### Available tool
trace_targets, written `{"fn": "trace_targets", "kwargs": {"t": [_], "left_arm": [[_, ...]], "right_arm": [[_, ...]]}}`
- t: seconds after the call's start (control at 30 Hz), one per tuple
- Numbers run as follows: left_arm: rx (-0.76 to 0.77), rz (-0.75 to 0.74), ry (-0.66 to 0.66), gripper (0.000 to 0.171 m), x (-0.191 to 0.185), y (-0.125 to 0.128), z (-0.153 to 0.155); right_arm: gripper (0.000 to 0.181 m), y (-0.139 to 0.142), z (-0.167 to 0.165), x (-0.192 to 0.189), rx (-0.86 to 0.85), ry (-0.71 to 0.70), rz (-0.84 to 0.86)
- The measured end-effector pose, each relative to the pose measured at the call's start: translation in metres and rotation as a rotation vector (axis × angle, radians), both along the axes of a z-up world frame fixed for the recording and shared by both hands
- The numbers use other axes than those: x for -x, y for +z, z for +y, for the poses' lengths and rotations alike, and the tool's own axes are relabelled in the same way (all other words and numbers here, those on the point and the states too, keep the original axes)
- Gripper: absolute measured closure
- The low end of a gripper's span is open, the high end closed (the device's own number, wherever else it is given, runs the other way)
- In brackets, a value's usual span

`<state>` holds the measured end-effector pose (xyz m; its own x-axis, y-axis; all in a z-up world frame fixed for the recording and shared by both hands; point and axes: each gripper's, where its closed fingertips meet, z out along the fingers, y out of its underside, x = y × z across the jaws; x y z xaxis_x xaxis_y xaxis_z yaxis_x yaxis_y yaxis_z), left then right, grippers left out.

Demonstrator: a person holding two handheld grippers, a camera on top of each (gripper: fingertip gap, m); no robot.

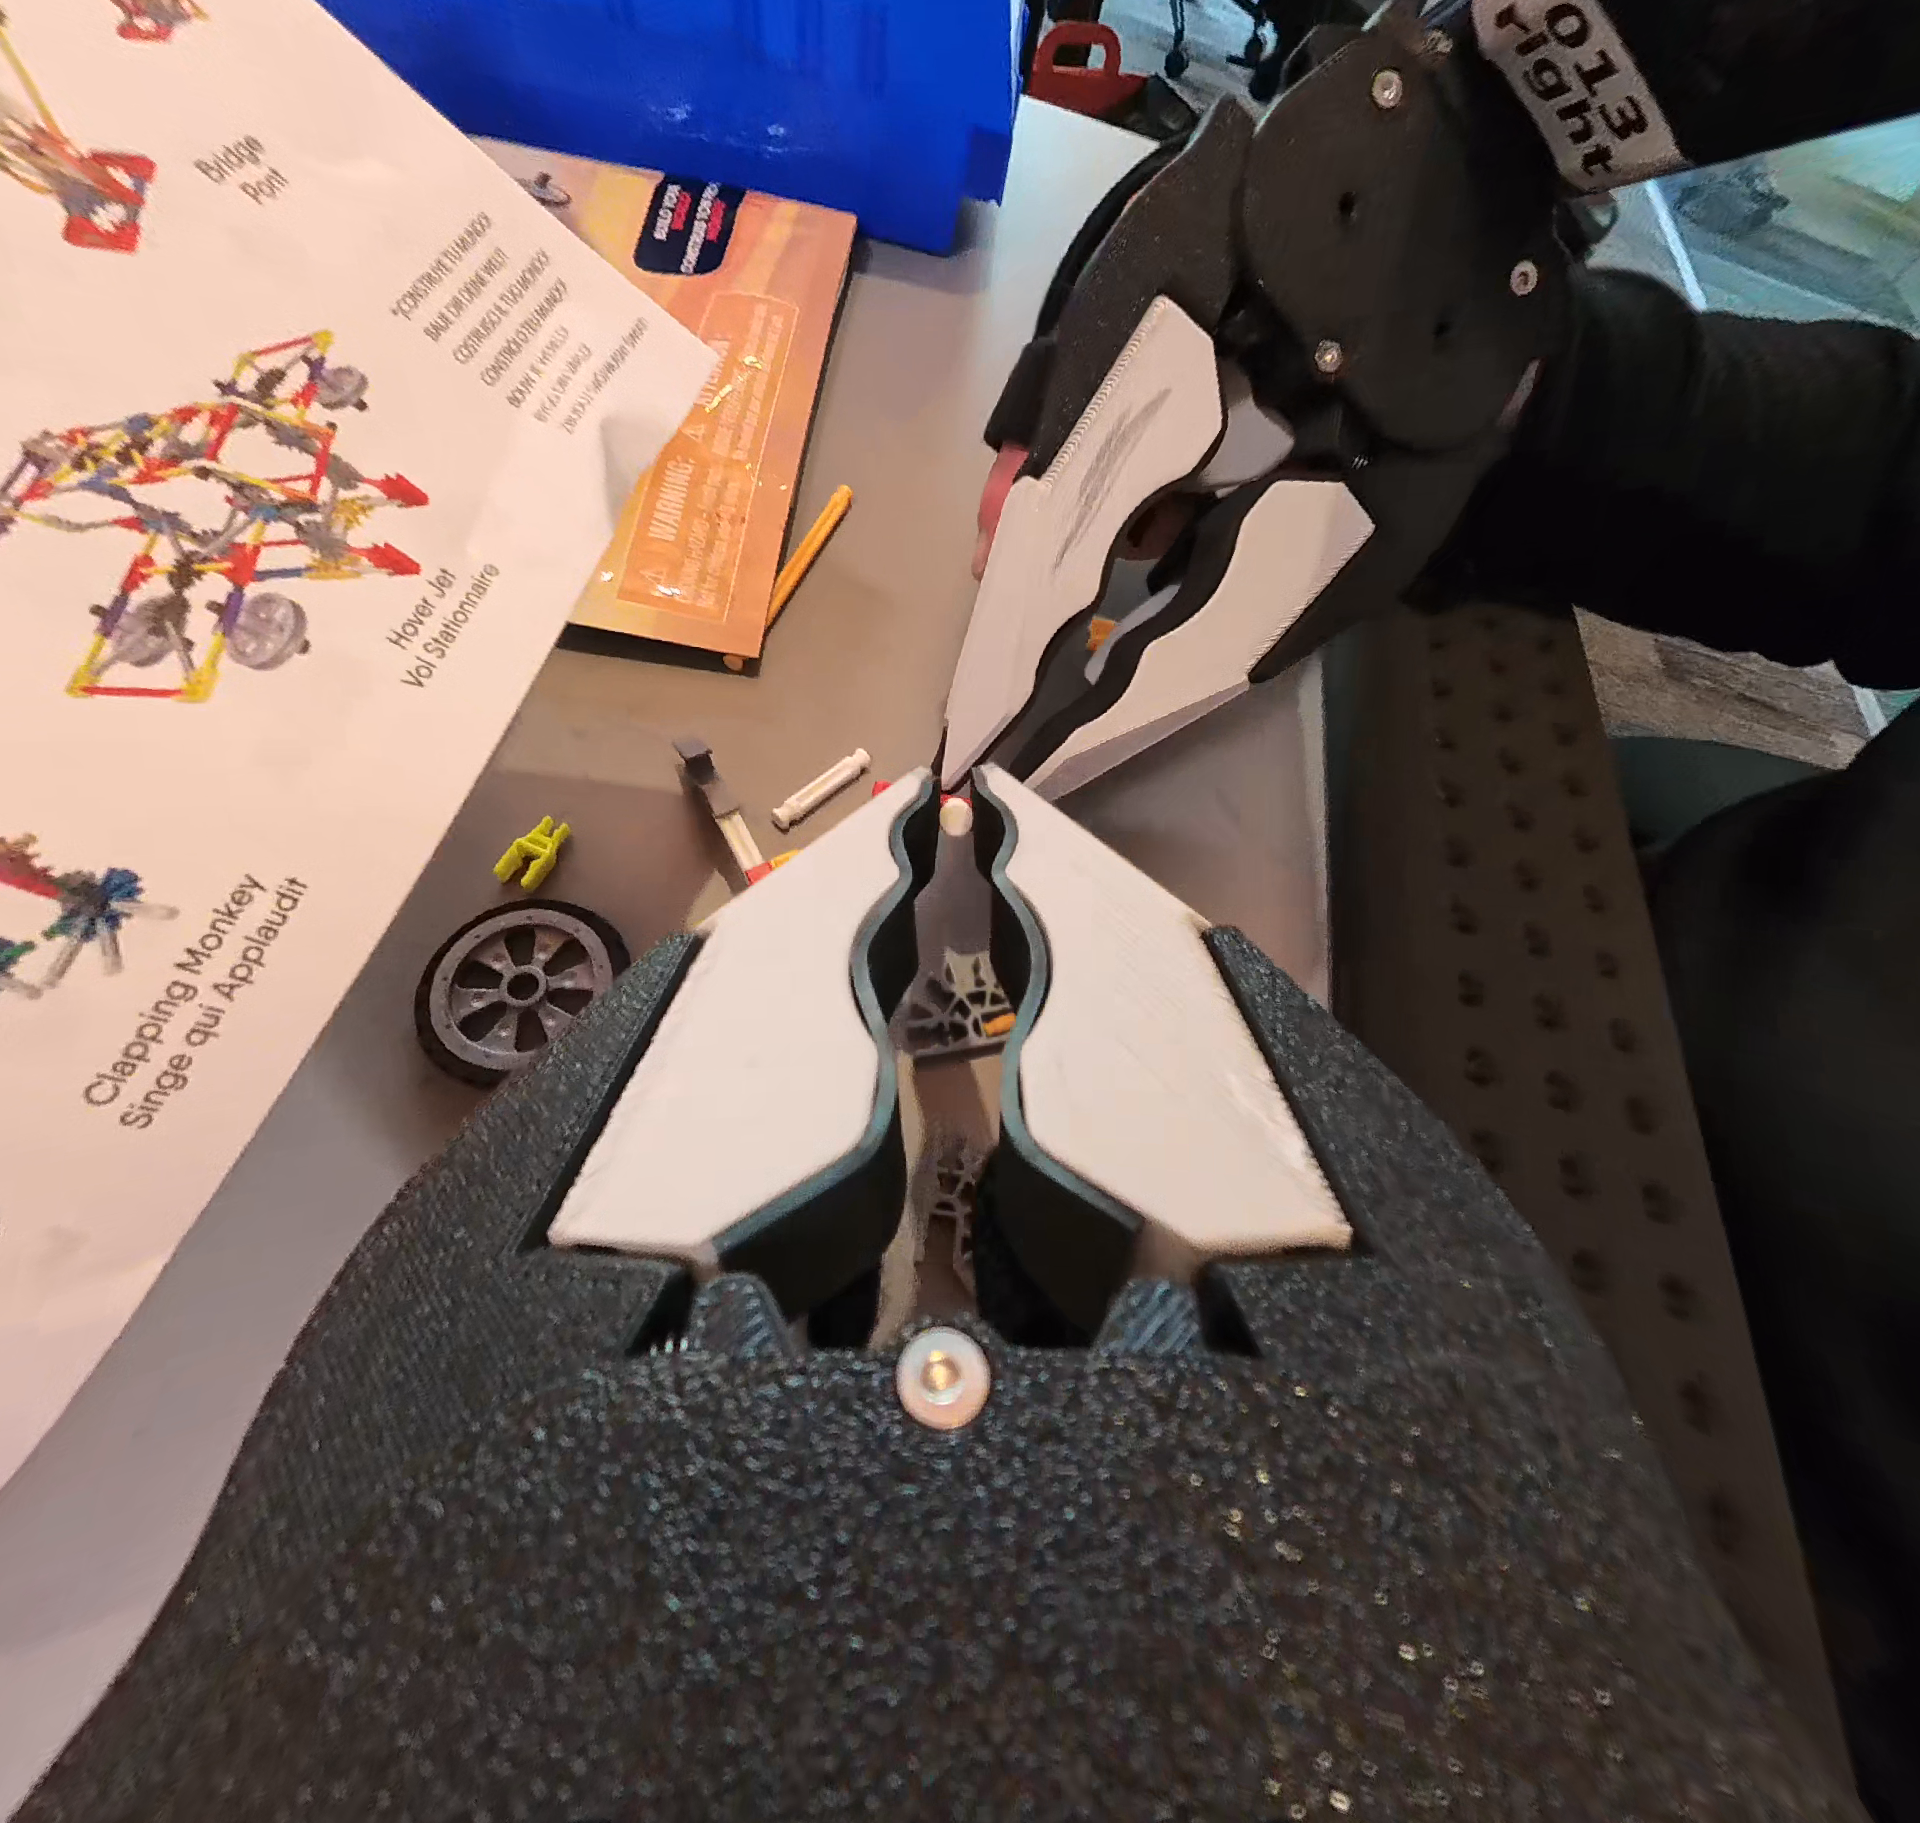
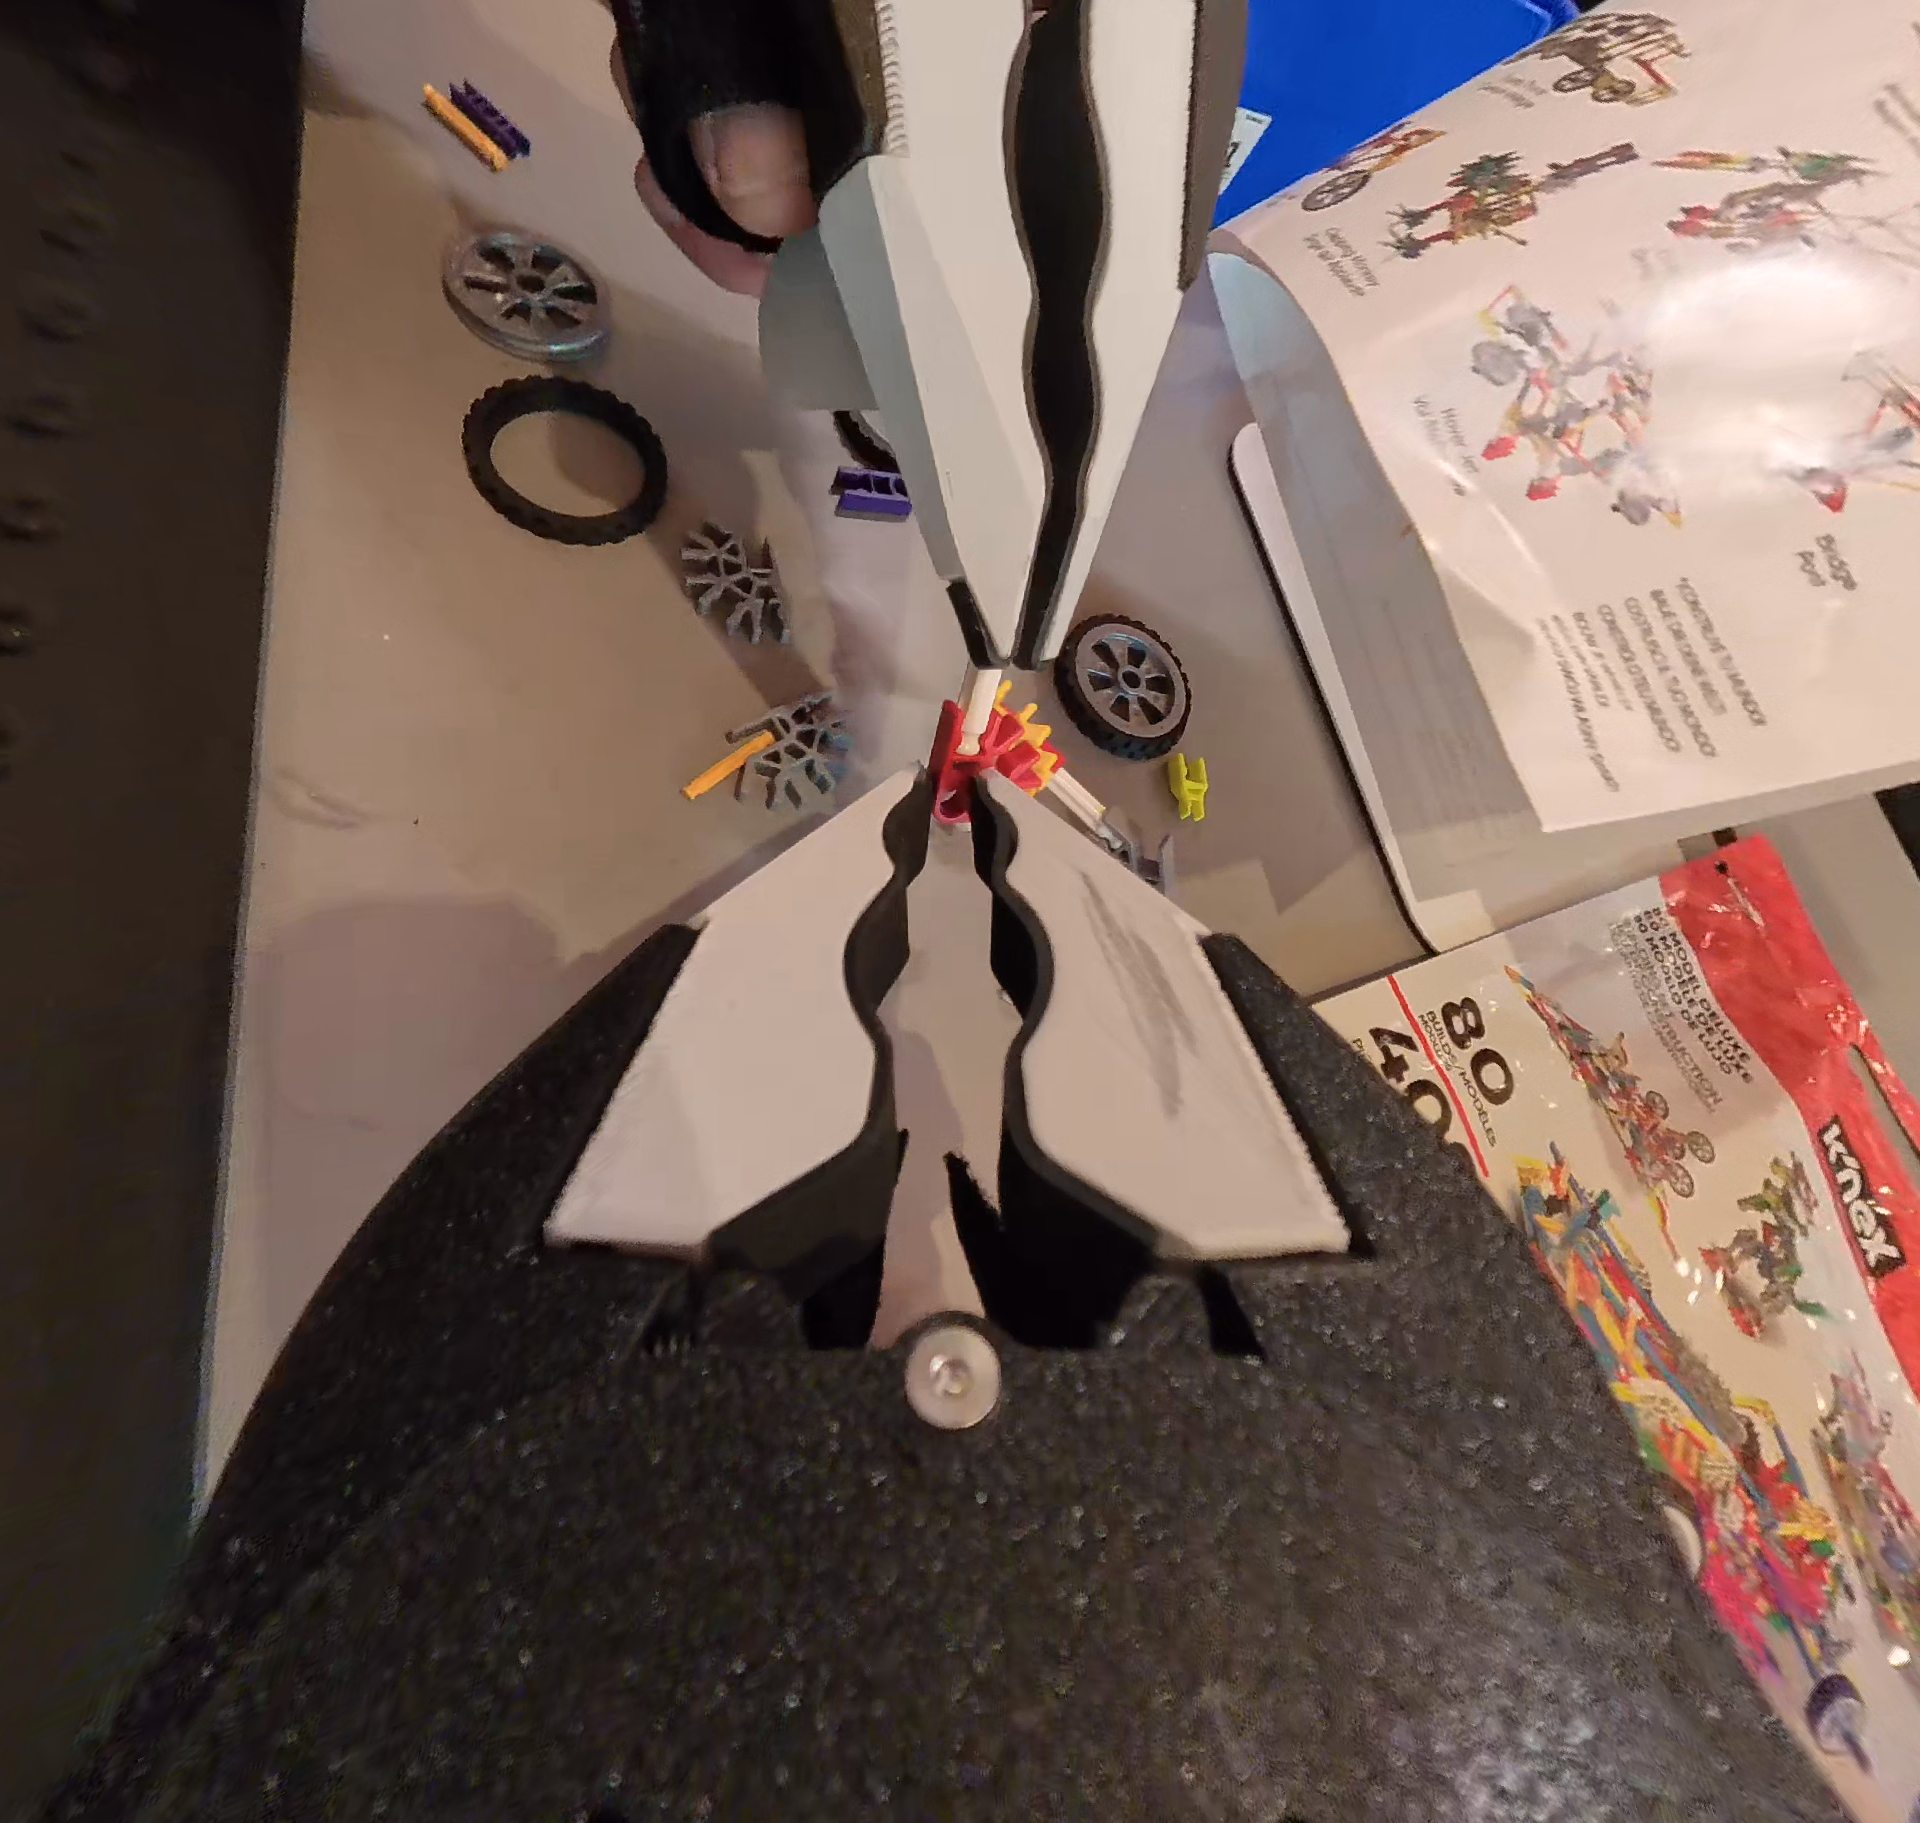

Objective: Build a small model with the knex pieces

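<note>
While the two claws met tip to tip above the counter, the right claw was pinched narrow on a red connector and the left claw on the white rod plugged into it. Just beyond, a yellow connector joined the cluster. Farther off lay a wheel, tyre, grey connectors and a leaflet.

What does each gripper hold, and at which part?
Left gripper pinches the white rod's end; right gripper clamps the red connector on that rod.
</note>
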<state>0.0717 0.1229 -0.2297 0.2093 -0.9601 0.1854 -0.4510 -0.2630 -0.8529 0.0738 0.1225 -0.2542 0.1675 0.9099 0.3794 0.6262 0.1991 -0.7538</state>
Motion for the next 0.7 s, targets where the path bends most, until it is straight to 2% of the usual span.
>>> {"fn": "trace_targets", "kwargs": {"t": [0.03, 0.1, 0.23, 0.4, 0.5, 0.57, 0.7], "left_arm": [[-0.011, -0.015, 0.004, 0.166, -0.001, 0.003, 0.001], [-0.068, -0.018, 0.028, 0.164, 0.0, 0.006, 0.007], [-0.187, 0.068, 0.045, 0.162, 0.011, 0.003, 0.013], [-0.208, 0.183, 0.024, 0.162, 0.022, -0.016, 0.01], [-0.216, 0.31, -0.046, 0.158, 0.031, -0.033, -0.005], [-0.275, 0.366, -0.021, 0.157, 0.036, -0.039, 0.0], [-0.286, 0.416, 0.006, 0.148, 0.038, -0.053, 0.008]], "right_arm": [[0.181, 0.002, 0.001, -0.001, 0.015, -0.004, 0.017], [0.181, 0.004, 0.001, -0.002, 0.053, -0.006, 0.05], [0.181, 0.001, 0.004, -0.005, 0.1, -0.023, 0.053], [0.181, -0.013, -0.002, -0.004, 0.103, 0.0, -0.014], [0.168, -0.02, -0.007, -0.001, 0.102, 0.025, -0.051], [0.163, -0.024, -0.007, 0.0, 0.098, 0.024, -0.074], [0.161, -0.03, -0.011, 0.005, 0.107, 0.04, -0.093]]}}
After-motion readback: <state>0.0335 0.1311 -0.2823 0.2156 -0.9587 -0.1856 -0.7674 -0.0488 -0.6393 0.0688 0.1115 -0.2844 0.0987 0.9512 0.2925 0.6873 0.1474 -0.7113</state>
